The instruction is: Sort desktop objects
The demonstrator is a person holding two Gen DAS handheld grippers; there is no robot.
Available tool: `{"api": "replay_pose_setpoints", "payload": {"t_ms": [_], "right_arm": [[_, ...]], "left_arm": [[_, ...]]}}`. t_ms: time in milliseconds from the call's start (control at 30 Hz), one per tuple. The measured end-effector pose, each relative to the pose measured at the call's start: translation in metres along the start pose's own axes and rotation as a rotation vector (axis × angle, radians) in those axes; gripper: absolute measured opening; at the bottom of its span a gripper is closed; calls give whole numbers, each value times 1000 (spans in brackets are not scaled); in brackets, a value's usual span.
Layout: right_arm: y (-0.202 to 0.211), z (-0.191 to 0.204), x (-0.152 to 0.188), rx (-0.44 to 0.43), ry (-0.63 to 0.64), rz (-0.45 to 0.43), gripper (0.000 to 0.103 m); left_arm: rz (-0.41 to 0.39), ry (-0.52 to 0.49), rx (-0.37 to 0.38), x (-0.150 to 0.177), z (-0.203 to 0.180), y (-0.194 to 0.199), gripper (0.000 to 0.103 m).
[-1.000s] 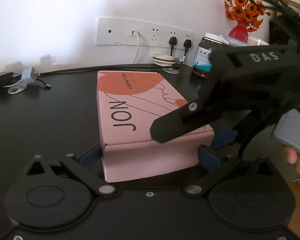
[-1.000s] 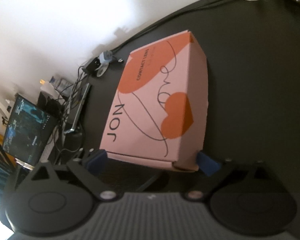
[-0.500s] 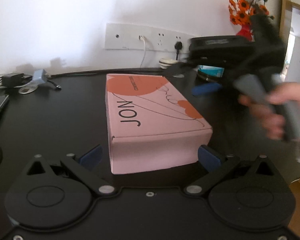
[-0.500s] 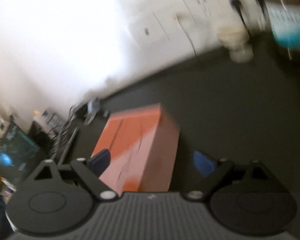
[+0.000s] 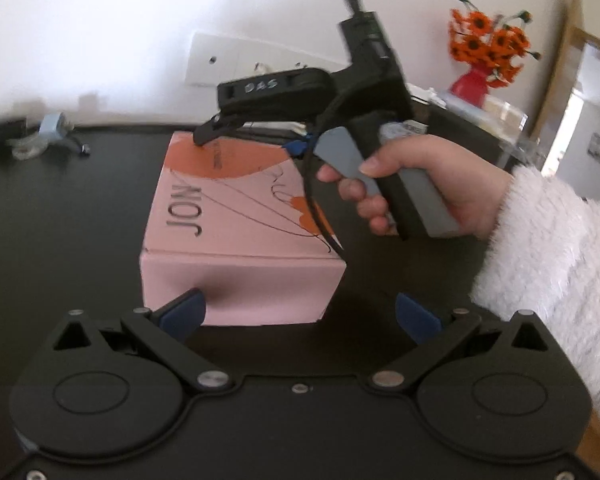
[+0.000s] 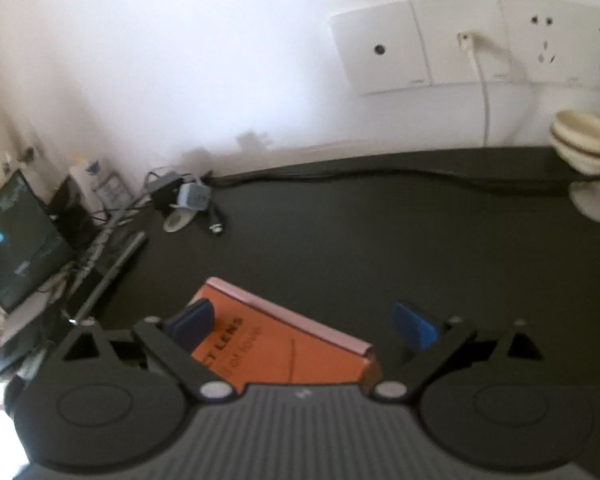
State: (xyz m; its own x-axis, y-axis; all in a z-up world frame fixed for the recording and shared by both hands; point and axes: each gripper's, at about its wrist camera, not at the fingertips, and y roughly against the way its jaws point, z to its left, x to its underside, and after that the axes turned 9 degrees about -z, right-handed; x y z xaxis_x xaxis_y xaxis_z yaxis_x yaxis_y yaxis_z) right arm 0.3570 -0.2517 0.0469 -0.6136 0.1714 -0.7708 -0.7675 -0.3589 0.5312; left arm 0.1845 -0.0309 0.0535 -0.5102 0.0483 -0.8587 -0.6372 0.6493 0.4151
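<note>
Since the earlier frames the right gripper (image 6: 302, 326) has swung off the pink box (image 5: 242, 236) and now hangs over its far end, at twelve o'clock of the box in the left wrist view, the person's hand (image 5: 416, 184) gripping the grey handle; its jaws are opening, wide apart, pressing on nothing, with the box's orange corner below them. The left gripper (image 5: 300, 312) has barely shifted: it stands wide open at the box's near end, at six o'clock, the left pad near the front face, the right pad clear of it. The box lies flat on the black desk (image 6: 360, 240). At ten o'clock sit chargers (image 6: 188, 198); the socket panel (image 6: 440, 44) is on the white wall, orange flowers (image 5: 488, 46) at two o'clock.
</note>
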Motion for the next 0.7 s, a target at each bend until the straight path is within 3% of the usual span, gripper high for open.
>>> {"api": "replay_pose_setpoints", "payload": {"t_ms": [233, 700], "right_arm": [[1, -7, 5, -51, -40, 41, 102], [7, -12, 11, -57, -65, 30, 102]], "left_arm": [[3, 54, -84, -7, 19, -13, 103], [-5, -38, -204, -14, 16, -22, 103]]}}
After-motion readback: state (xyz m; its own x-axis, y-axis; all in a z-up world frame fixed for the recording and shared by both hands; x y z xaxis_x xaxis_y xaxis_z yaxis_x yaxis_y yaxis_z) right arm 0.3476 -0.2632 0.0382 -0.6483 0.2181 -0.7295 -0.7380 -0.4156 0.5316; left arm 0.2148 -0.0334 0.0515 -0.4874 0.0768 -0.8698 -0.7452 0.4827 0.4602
